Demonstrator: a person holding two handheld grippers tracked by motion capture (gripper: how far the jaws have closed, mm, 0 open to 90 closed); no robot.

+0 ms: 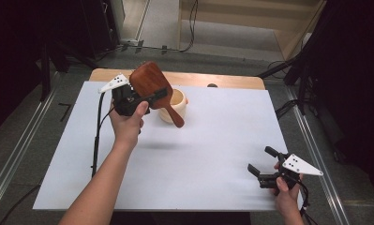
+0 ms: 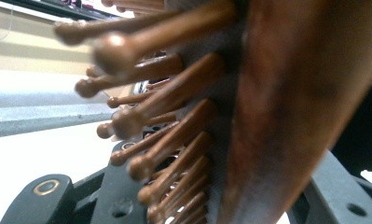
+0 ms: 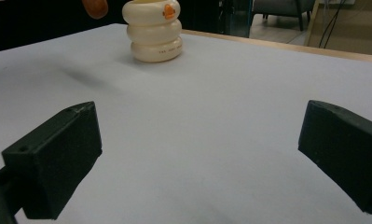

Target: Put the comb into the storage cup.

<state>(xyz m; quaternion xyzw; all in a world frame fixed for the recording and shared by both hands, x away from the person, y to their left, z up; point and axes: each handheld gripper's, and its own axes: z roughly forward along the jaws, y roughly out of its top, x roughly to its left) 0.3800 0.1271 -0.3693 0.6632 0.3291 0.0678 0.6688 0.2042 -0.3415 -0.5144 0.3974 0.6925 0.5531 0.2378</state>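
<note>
Left gripper (image 1: 149, 99) clamps a wooden paddle hairbrush (image 1: 149, 80) above a cream ribbed cup (image 1: 174, 107); right gripper (image 1: 263, 161) rests on the white table (image 1: 213, 154), jaws wide apart.

Upper centre of the high view: a ringed cup (image 1: 176, 107) stands on the table sheet (image 1: 213, 154). A hairbrush (image 1: 153, 86) is held above the sheet at the cup's left, its handle apparently crossing the cup's front. The left gripper (image 1: 145, 101) sits left of the cup; the right gripper (image 1: 264, 166) occupies the lower right, well apart.
</note>
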